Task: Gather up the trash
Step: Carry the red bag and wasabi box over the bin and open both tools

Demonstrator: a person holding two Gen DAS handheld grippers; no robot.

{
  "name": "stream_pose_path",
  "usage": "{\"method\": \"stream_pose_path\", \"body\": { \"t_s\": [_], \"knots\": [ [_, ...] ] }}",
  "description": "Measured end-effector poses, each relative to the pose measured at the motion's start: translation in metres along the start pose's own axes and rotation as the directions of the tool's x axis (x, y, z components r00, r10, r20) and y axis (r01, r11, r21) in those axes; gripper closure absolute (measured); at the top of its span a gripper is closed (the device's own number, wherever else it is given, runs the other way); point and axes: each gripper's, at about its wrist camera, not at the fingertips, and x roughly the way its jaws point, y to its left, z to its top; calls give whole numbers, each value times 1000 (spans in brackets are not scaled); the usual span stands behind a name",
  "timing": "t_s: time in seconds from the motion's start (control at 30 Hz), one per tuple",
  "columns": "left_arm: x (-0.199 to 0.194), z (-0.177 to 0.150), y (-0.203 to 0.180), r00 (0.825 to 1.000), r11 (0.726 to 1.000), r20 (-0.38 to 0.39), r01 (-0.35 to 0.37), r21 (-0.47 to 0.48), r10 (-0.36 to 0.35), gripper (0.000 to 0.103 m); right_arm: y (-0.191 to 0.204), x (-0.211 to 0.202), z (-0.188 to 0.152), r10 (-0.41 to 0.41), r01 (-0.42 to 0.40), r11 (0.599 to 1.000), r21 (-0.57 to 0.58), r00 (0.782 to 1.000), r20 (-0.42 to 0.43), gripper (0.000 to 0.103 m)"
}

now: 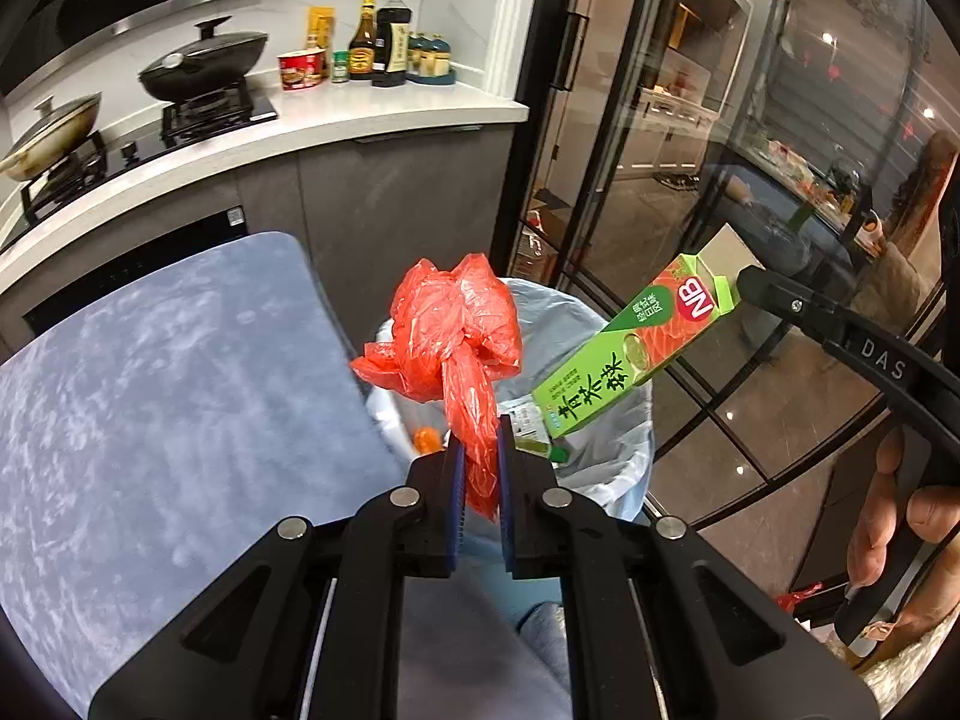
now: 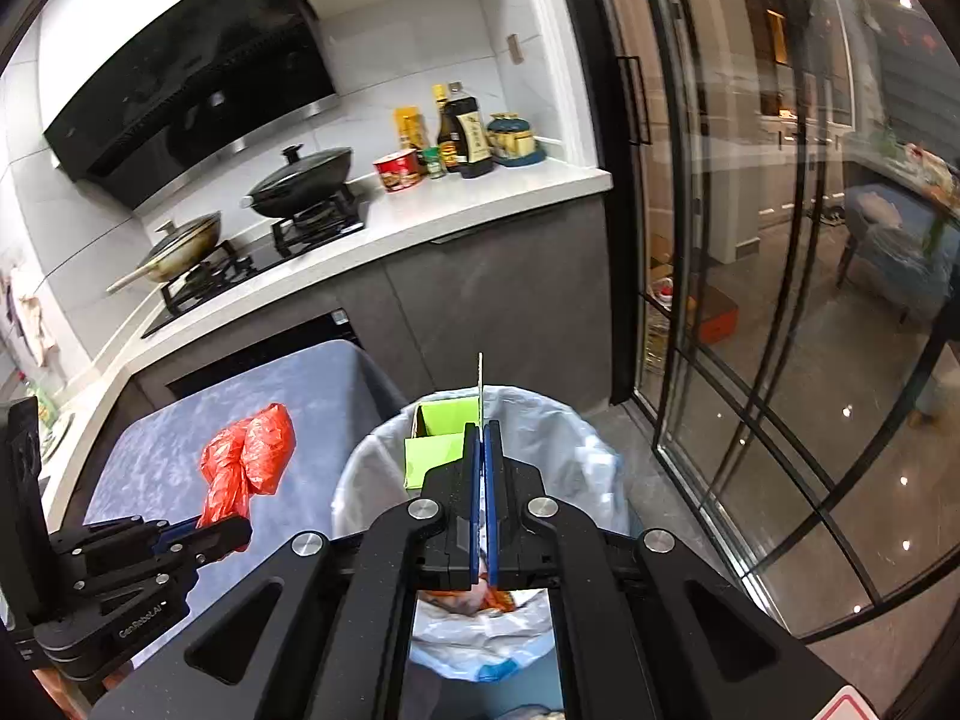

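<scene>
Trash in play: a crumpled red plastic bag (image 1: 453, 324) and a green carton (image 1: 636, 354), both in the air at the bin (image 1: 630, 438).

Left gripper (image 1: 480, 456): blue pads pinching the twisted tail of the red bag, the bulk of the bag bunched up beyond the fingertips. In the left wrist view the bag hangs at the near-left rim of the bin, next to the blue-grey tabletop (image 1: 150, 390). In the right wrist view the red bag (image 2: 249, 456) appears over the tabletop (image 2: 312, 378), just left of the bin (image 2: 588, 456), with the left gripper (image 2: 210, 531) closed on its lower end.

Right gripper (image 2: 483, 456): jaws pressed together on a thin flap of the carton (image 2: 441, 444); the flap edge sticks up past the fingertips. The carton body sits left of the fingers, over the bin opening. From the left wrist view the right gripper (image 1: 747, 282) holds the carton by its top flap; the carton hangs tilted, its bottom end pointing down into the bin.

The bin has a pale liner, with some items already inside. Kitchen counter (image 1: 360, 120) with pans and bottles behind.
</scene>
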Motion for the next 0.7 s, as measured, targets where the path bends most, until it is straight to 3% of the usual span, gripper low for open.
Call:
{"method": "stream_pose_path", "body": {
  "t_s": [0.3,0.7],
  "knots": [
    [38,13,-27,999,999,-39,16,29,-15,94,-33,19,0,-14,15,999,44,999,-31,101],
    [88,23,-43,995,999,-100,2,48,3,94,-47,63,-1,-13,18,998,57,995,-99,101]
  ]
}}
